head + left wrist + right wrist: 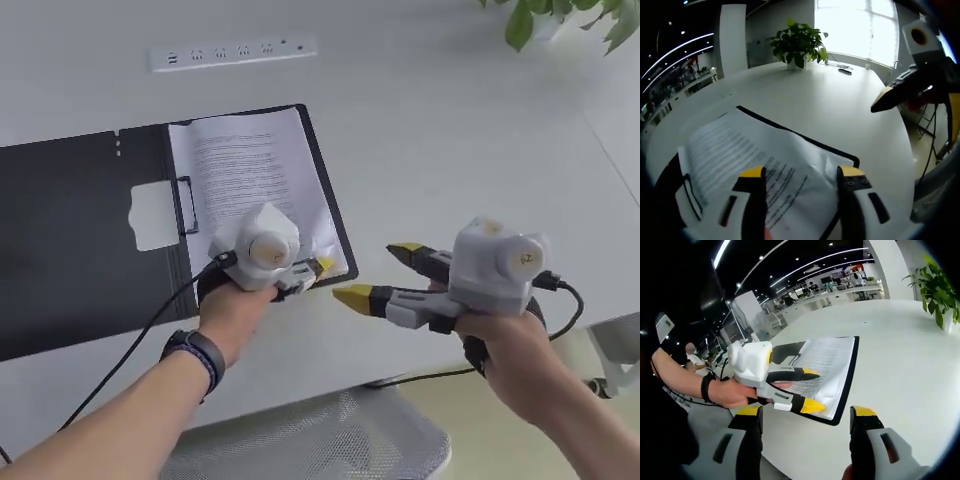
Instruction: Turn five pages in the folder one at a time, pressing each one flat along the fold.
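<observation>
An open black folder [80,240] lies on the white table, with a stack of printed pages [250,160] on its right half. My left gripper [315,272] is open at the pages' near right corner. In its own view the left gripper [801,172] has both yellow-tipped jaws spread over the top page [740,145]. From the side, the left gripper [807,389] has one jaw above the corner and one below it. My right gripper [380,272] is open and holds nothing, hovering off the folder's right edge; the right gripper [805,411] points at the pages [830,360].
A white power strip [232,50] lies beyond the folder. A potted plant [560,15] stands at the far right corner. A mesh chair seat [330,440] sits below the table's near edge. Cables trail from both grippers.
</observation>
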Demonstrator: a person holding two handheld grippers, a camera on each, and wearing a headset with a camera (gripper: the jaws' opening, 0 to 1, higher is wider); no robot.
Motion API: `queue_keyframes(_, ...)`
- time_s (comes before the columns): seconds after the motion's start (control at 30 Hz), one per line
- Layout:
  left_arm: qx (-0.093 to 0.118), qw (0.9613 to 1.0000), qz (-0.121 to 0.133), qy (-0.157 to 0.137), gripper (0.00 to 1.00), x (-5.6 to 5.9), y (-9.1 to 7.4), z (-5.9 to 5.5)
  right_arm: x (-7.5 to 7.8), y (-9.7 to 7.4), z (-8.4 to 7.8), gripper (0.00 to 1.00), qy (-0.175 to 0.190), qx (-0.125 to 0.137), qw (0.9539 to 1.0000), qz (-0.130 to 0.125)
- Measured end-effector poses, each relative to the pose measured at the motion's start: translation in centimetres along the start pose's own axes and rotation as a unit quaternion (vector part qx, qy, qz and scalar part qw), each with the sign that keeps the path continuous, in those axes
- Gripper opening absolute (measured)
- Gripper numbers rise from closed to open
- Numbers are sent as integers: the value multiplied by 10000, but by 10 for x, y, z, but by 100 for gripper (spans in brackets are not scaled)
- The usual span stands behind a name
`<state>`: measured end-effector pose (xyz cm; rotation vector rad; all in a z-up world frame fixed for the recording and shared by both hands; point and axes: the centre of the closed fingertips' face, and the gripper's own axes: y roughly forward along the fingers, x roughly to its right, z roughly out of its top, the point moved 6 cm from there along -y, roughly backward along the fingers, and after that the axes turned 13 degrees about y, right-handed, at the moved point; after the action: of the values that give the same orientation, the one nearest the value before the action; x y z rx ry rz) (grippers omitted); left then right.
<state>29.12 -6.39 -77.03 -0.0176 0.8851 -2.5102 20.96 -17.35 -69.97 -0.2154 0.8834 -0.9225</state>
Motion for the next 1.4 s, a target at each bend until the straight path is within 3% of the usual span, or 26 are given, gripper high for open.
queue_keyframes(0.3,31,10000,15,-23,54,-2,-1,-2,12,44,21,65,307,101,9991,276)
queue_keyframes(0.57,29,10000,12,-29,54,-2,0,-2,21,73,24,59,742,142,9961,463)
queue_keyframes(0.8,22,10000,15,-37,54,-2,0,-2,28,84,24,55,1082,172,9926,521)
queue_keyframes(1.17,26,10000,-2,-56,54,-2,-1,-2,35,99,28,45,1264,110,9902,591)
queue_keyframes(1.4,20,10000,-19,-70,54,-2,-1,-2,44,102,29,28,1443,143,9882,488)
